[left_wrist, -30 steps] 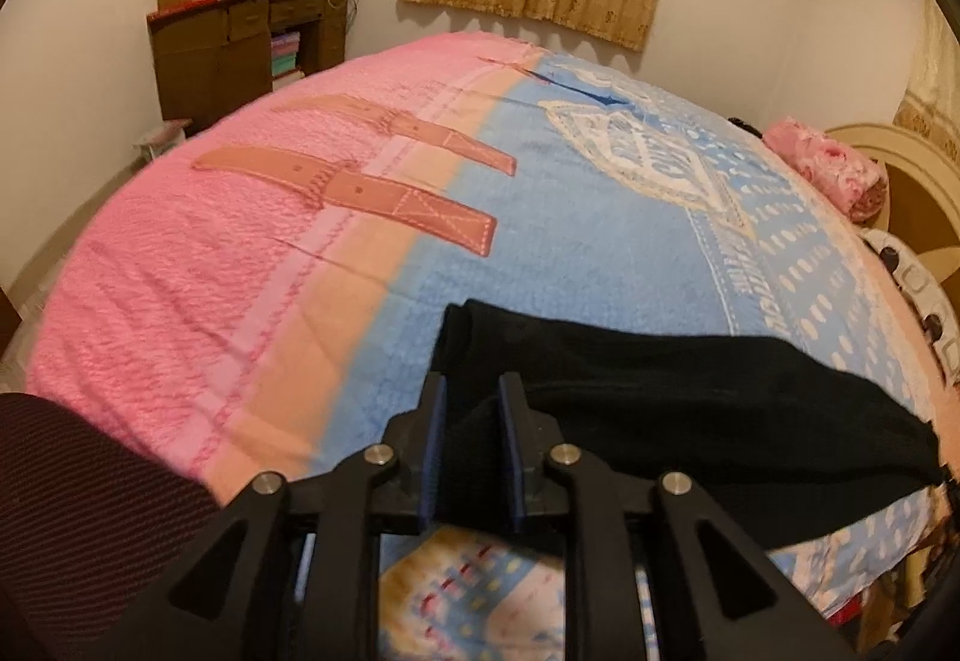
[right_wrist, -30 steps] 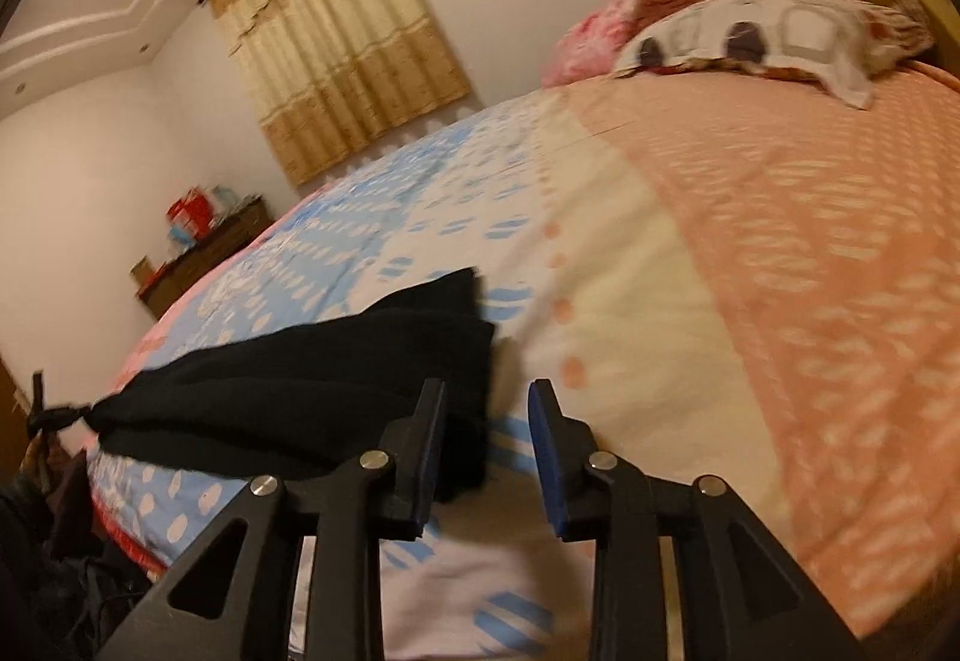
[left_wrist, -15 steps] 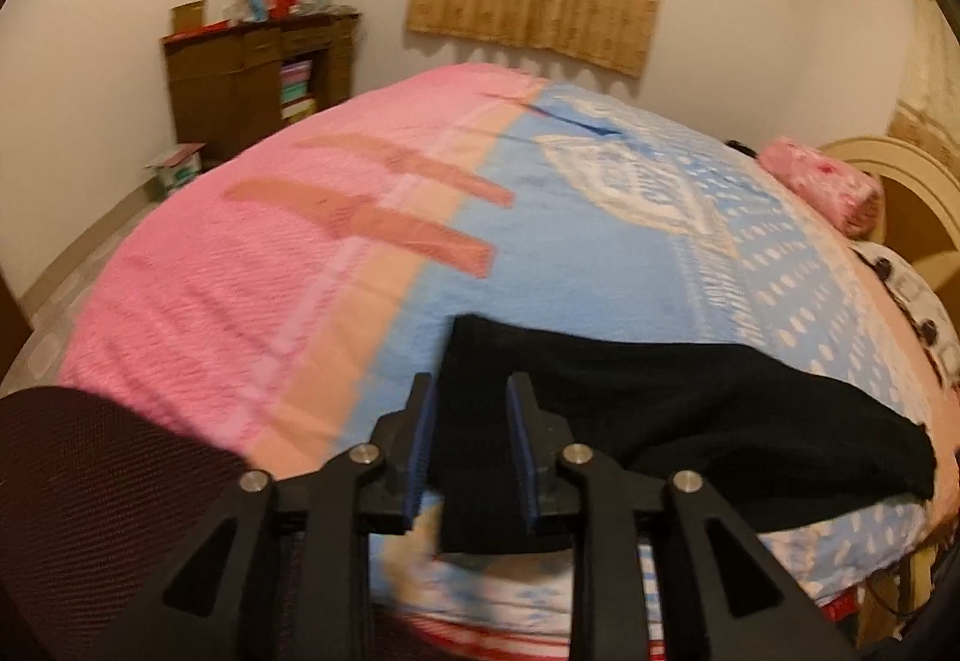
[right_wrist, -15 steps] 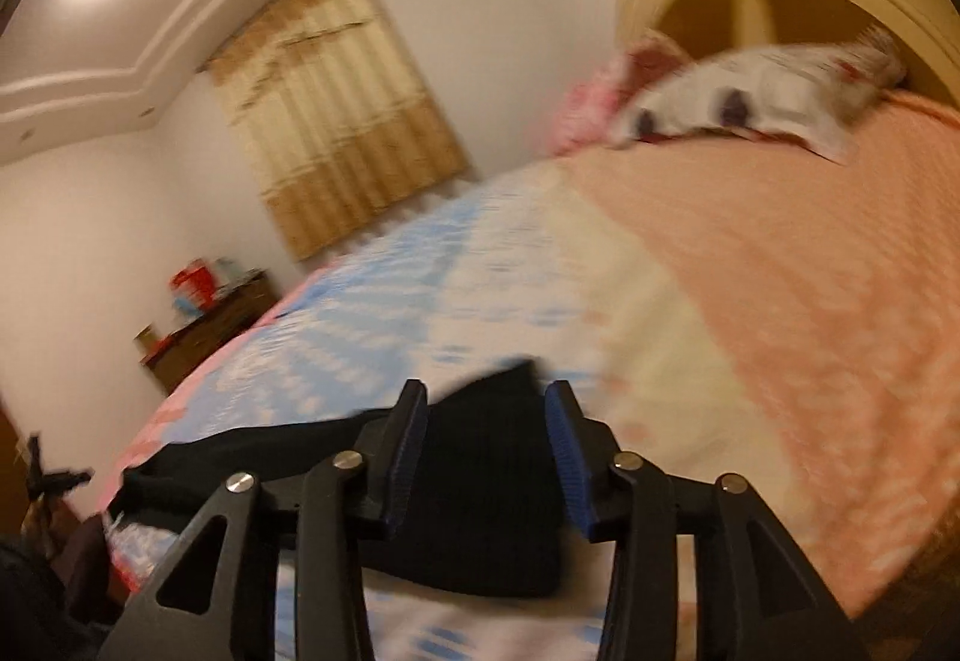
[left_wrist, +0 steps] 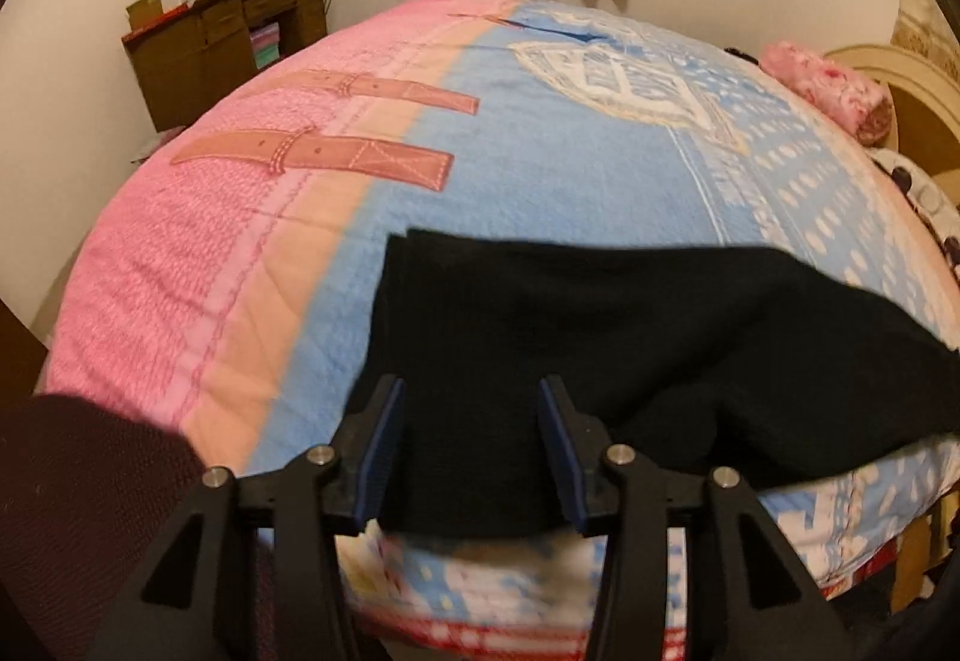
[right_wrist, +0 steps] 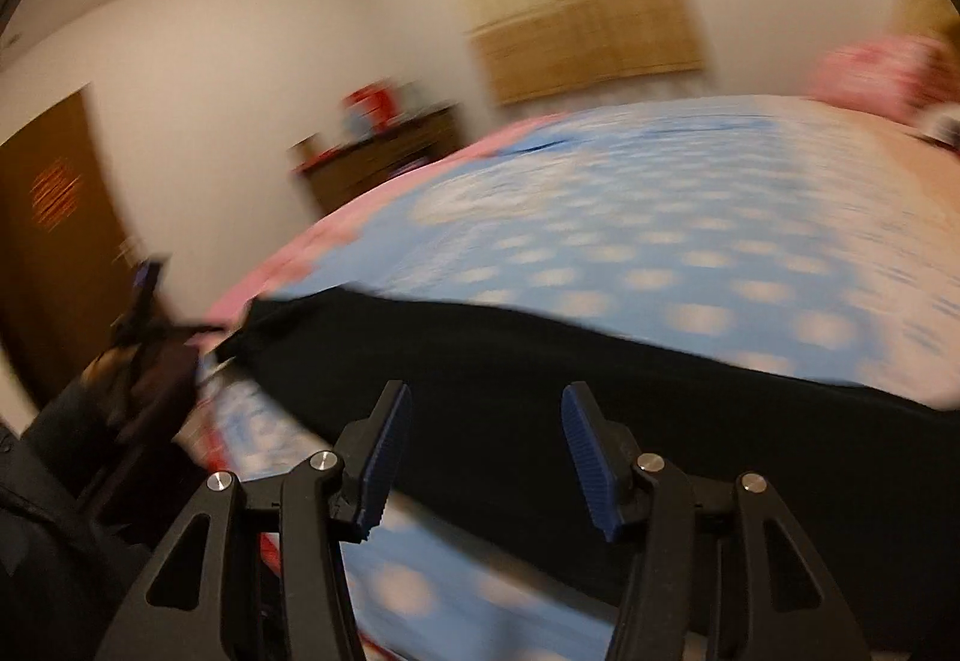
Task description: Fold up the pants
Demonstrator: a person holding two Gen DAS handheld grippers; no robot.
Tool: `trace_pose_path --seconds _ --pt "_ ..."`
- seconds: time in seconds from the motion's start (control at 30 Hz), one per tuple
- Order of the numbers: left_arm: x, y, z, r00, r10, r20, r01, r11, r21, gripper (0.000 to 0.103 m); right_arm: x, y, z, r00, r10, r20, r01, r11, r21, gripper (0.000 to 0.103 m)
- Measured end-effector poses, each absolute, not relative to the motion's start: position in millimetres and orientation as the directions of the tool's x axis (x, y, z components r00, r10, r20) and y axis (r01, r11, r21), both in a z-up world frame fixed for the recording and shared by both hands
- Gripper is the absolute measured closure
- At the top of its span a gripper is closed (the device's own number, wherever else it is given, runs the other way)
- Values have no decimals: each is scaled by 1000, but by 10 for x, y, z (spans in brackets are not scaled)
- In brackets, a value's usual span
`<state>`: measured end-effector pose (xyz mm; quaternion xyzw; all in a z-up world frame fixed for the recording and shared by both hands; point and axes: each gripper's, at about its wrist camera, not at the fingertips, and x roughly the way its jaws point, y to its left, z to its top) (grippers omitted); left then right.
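Note:
Black pants (left_wrist: 600, 337) lie in a long folded strip along the near edge of the bed. Their left end sits flat on the blanket, seen through the gap of my left gripper (left_wrist: 471, 403). The jaws of that gripper are opening and the blue pads stand clear of the cloth. In the blurred right wrist view the pants (right_wrist: 540, 361) run across the frame behind my right gripper (right_wrist: 487, 403). Its jaws are also opening, with nothing pressed between the pads. At the far left of that view is a dark shape, probably the other gripper (right_wrist: 144, 301) near the pants' end.
The bed carries a pink, peach and blue blanket (left_wrist: 540, 169). Pillows (left_wrist: 828, 84) and a curved headboard (left_wrist: 912, 96) are at the right. A wooden cabinet (left_wrist: 204, 54) stands against the far wall. A dark red fabric shape (left_wrist: 78, 511) fills the lower left corner. A brown door (right_wrist: 54, 241) is on the left.
The left jaws went from shut on the pants' left end to wide apart. The right gripper let go of the right end, spread its jaws and swung left towards the pants' middle.

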<state>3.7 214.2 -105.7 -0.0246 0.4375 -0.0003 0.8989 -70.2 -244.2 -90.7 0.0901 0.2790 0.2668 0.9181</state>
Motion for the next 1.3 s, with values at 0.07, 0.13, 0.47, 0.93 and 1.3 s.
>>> trace_pose_path --seconds 0.07,0.13,0.47,0.93,1.3 --pt "180 2201 -1085 609 -21 -793 -36 998 -54 55 -589 -1981 -899 648 594 -477 -520 803 292 49" --pt "343 2245 -1124 601 -44 -798 -25 997 -74 55 -492 -1525 -905 605 620 -499 -583 772 252 49" --pt "645 2351 -1176 582 -96 -807 8 994 -112 88 -381 181 -942 498 660 -563 -805 593 -18 49" --pt "983 2586 -1228 571 -199 -796 19 973 -230 85 -307 975 -1438 430 538 -725 -863 480 -156 96" --pt "632 2659 -995 628 4 -778 -54 998 -38 55 -472 401 -1217 455 559 -693 -828 551 -99 93"
